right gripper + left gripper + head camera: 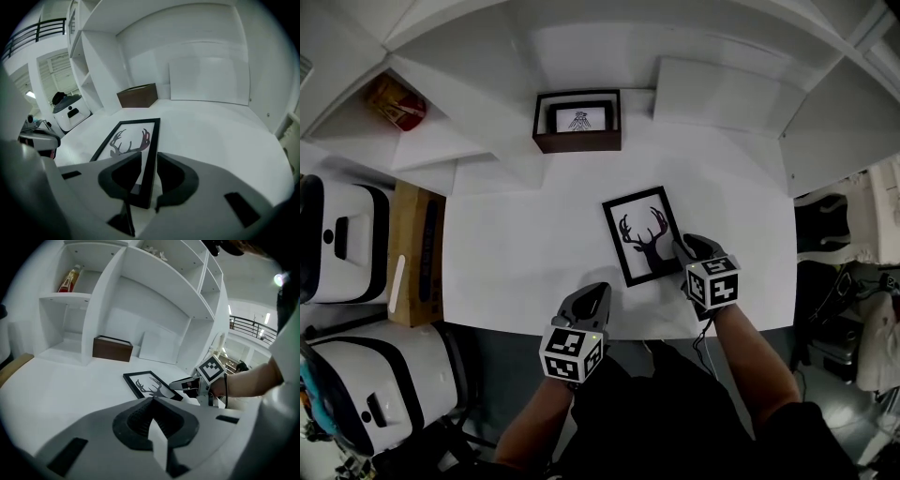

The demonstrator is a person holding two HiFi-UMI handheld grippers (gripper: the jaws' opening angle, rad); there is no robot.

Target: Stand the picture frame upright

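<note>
Black rectangular picture frame with a deer-silhouette print (643, 234) lies flat on the white table (516, 262), right of centre in the head view, turned slightly off square. The right gripper (682, 247) sits at the frame's lower right corner; in the right gripper view its jaws stand apart with the frame's black edge between them, pads not pressing. The left gripper (598, 291), lower centre at the table's near edge, has its jaws closed together on nothing and is clear of the frame.
</note>
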